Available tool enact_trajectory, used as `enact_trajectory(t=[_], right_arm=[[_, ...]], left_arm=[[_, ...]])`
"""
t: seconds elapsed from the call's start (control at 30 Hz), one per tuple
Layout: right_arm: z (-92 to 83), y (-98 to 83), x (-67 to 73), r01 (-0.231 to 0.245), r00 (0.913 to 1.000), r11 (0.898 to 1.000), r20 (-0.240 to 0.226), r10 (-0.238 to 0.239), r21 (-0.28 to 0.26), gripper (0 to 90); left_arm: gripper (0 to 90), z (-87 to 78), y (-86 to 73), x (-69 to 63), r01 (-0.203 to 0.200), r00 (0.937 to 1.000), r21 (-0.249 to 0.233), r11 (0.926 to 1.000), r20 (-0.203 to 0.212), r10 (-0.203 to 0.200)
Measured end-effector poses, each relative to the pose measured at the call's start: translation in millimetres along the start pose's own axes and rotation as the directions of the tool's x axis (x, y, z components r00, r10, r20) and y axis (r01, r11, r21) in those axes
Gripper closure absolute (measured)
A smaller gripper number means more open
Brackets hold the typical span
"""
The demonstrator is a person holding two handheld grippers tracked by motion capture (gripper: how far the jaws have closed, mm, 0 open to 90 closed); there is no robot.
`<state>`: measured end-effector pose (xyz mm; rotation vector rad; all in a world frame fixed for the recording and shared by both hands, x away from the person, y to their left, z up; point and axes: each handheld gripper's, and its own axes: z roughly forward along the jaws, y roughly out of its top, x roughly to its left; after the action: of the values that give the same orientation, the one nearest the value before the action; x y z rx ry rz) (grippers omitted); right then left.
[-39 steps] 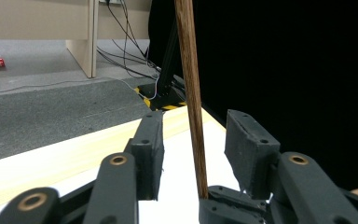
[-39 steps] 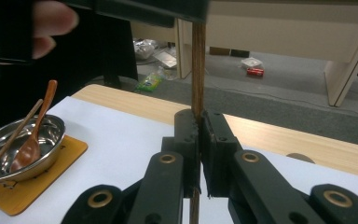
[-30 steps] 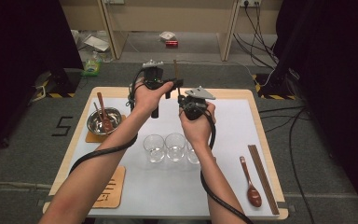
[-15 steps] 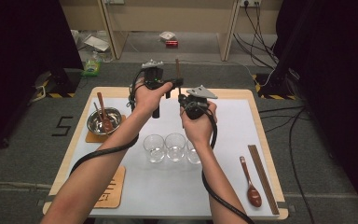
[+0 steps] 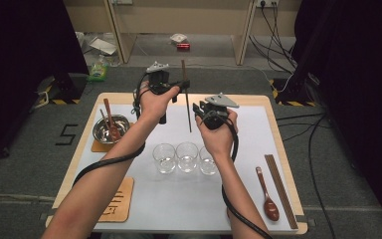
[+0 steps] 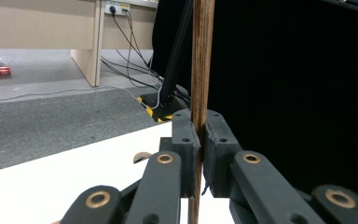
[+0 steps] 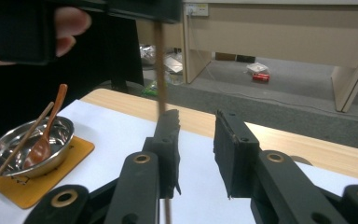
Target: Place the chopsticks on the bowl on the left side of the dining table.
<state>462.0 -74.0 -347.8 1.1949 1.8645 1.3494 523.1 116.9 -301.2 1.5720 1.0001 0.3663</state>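
Nearest me on the surface [image 5: 189, 209] lie a spoon [image 5: 267, 196] and a chopstick [image 5: 280, 189] at the right and a wooden coaster [image 5: 117, 205] at the left. Beyond them three glasses [image 5: 186, 157] stand in a row, right under my hands.

Above the glasses, my right gripper [image 5: 200, 110] has just been opening; its jaws stand apart with the held chopstick [image 5: 185, 94] beside the left jaw, not pinched. Farther on, my left gripper [image 5: 181, 85] is clenched on that stick, which hangs upright above the surface.

I judge the hand-over done; setting the stick down is left, perhaps in the bowl [image 5: 110, 128] at the far left, which already holds a spoon and a stick. The glasses below are what I could knock.
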Motion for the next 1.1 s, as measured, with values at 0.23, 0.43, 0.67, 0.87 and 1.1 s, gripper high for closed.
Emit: enact_trajectory(t=[0.23, 0.43, 0.67, 0.87, 1.1], right_arm=[[-12.5, -7.2, -15.3, -0.012, 0.9994, 1.000, 0.032, 0.012, 0.010, 67.4], [-20.6, -16.5, -29.7, -0.024, 0.9977, 1.000, 0.064, 0.023, 0.017, 65.5], [-27.7, -29.9, -43.0, -0.049, 0.9945, 0.998, 0.094, 0.045, 0.038, 64.0], [-35.7, -38.6, -55.1, -0.066, 0.9911, 0.997, 0.118, 0.062, 0.037, 62.6], [-46.4, -50.3, -66.2, -0.098, 0.9856, 0.995, 0.142, 0.092, 0.035, 61.7]], left_arm=[[84.1, -18.0, 2.6, 10.3, -0.012, 0.9995, -0.026, 0.9996, -0.028, 0.011], [84.1, -33.4, 0.5, 21.0, -0.010, 0.9985, -0.035, 0.9993, -0.053, 0.008], [84.1, -52.7, -2.6, 30.4, -0.007, 0.9976, -0.052, 0.9986, -0.070, 0.003], [84.1, -73.7, -6.2, 38.0, -0.003, 0.9967, -0.069, 0.9976, -0.082, -0.003], [84.2, -92.4, -13.6, 49.4, 0.007, 0.9944, -0.070, 0.9975, -0.104, -0.014]])
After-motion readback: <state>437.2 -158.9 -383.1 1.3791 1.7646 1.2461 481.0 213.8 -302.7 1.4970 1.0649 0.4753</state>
